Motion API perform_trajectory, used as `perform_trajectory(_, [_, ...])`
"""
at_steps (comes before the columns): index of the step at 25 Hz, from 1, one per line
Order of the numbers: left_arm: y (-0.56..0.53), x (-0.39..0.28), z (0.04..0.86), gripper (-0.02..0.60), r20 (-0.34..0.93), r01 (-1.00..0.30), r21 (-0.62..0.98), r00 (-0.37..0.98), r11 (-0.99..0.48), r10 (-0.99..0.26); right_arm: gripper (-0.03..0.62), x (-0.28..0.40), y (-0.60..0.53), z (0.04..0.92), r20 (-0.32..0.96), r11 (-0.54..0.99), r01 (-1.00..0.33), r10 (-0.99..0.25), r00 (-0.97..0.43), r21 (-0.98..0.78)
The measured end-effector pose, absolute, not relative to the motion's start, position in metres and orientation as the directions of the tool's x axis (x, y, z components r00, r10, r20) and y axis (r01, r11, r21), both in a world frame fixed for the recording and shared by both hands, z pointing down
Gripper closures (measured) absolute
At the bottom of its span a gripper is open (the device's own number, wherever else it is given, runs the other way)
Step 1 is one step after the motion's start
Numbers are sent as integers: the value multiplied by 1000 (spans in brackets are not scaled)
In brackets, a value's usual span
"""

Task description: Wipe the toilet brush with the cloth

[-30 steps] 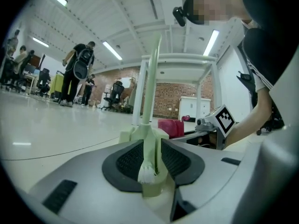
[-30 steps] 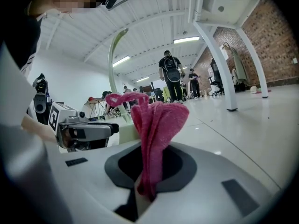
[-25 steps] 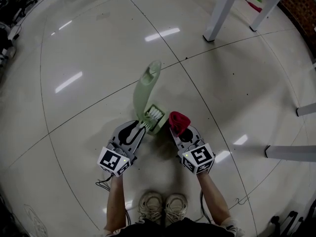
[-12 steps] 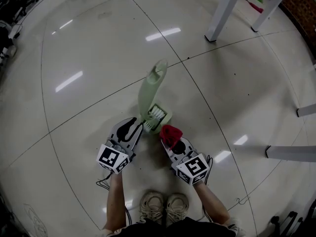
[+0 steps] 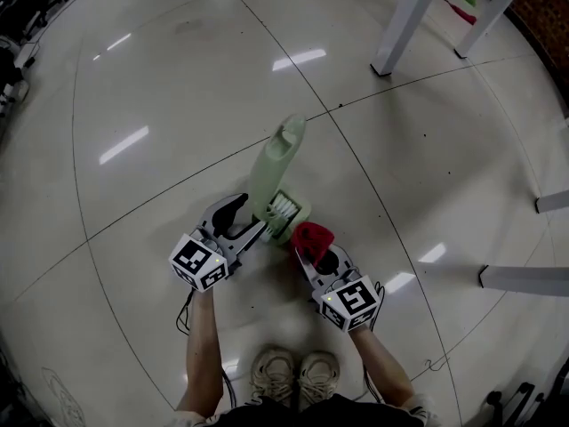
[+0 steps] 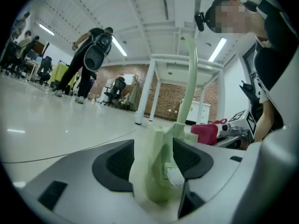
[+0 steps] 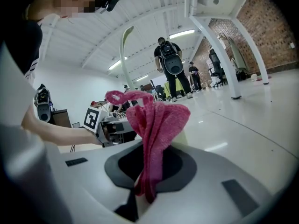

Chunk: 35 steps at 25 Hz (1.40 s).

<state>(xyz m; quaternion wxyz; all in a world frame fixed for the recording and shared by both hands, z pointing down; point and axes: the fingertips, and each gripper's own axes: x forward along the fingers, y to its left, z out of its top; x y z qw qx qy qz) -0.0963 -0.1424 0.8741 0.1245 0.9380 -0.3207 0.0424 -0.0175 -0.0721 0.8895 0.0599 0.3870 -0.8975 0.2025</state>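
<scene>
A pale green toilet brush (image 5: 274,163) stands on the floor with its white bristle head (image 5: 283,208) low and its handle leaning up and away. My left gripper (image 5: 244,222) is at the brush's base, and its jaws are opening. In the left gripper view the brush base (image 6: 156,167) sits between the two dark pads (image 6: 117,160), with a slight gap on each side. My right gripper (image 5: 311,245) is shut on a red cloth (image 5: 312,236), just right of the brush head. The cloth (image 7: 156,120) stands bunched above the jaws in the right gripper view.
White table legs (image 5: 404,20) rise at the far right, and more white bars (image 5: 524,277) lie at the right edge. The person's shoes (image 5: 293,372) are just behind the grippers. A thin cable (image 5: 436,360) runs over the glossy floor. People (image 6: 88,64) walk in the background.
The left gripper's jaws have spread apart at the brush's base and its hand has shifted up the picture. The right gripper with the cloth has drifted left, closer to the brush head.
</scene>
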Motion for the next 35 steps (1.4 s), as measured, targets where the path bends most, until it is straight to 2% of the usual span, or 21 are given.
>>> perform_trajectory(6, [-129, -76, 883, 328, 211, -526, 202, 847, -826, -488, 563, -14, -78, 890, 270, 609, -734, -683, -678, -301])
perform_trajectory(21, [-96, -64, 882, 328, 220, -503, 232, 861, -833, -458, 563, 25, -140, 888, 298, 539, -822, -767, -568, -182])
perform_trajectory(35, [-92, -59, 881, 328, 211, -499, 241, 864, -832, -457, 563, 22, -109, 897, 308, 518, -806, -747, -589, -286])
